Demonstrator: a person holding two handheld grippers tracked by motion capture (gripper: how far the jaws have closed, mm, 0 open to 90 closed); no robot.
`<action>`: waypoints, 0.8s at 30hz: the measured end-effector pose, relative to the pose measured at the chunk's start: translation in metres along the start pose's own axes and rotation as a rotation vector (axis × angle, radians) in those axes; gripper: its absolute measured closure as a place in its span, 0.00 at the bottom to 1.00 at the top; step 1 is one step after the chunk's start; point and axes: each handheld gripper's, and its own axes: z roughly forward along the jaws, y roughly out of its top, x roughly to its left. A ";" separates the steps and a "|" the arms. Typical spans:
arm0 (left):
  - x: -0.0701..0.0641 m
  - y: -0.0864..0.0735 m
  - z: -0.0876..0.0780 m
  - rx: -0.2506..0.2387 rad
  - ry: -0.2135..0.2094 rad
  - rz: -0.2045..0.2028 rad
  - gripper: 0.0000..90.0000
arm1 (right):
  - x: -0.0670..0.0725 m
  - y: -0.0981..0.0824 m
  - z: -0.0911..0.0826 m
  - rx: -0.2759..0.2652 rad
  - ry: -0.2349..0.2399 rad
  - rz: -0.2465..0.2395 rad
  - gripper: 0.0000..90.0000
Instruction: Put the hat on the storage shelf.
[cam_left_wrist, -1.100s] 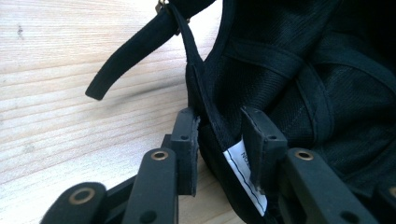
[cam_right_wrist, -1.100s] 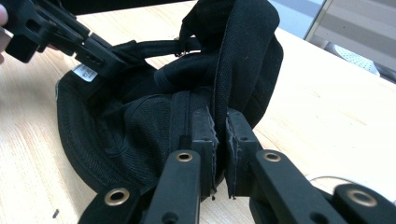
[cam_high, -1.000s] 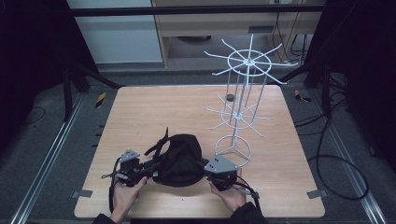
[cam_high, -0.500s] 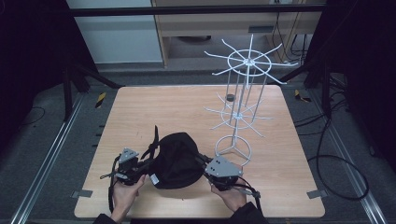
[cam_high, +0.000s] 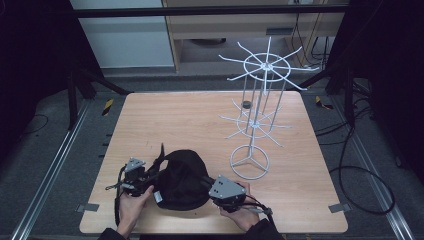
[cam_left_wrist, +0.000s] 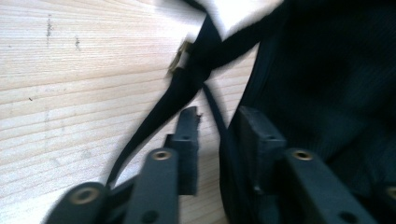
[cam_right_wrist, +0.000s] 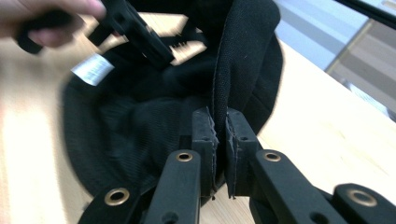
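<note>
We hold the black cap (cam_high: 181, 179) at the near edge of the table (cam_high: 200, 120), left of the wire rack (cam_high: 257, 117). Our right gripper (cam_right_wrist: 220, 128) clamps the cap's rim between narrow jaws. Our left gripper (cam_left_wrist: 215, 128) has just been opening; its jaws stand apart around a cap strap (cam_left_wrist: 187, 88), pads not pressing.

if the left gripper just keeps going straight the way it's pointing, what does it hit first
Most likely the black cap: its edge and thin strap already lie between the open jaws of the left gripper. Blur leaves the depth uncertain.
</note>
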 end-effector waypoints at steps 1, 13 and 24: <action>0.001 0.001 -0.003 -0.009 -0.003 -0.005 0.66 | 0.000 -0.001 0.001 0.008 -0.007 0.010 0.94; -0.003 0.005 -0.048 -0.072 -0.039 -0.020 0.52 | -0.010 -0.006 0.001 0.048 -0.078 0.087 0.94; -0.055 0.028 -0.037 -0.115 -0.159 0.062 0.48 | -0.010 -0.008 0.002 0.054 -0.070 0.109 0.93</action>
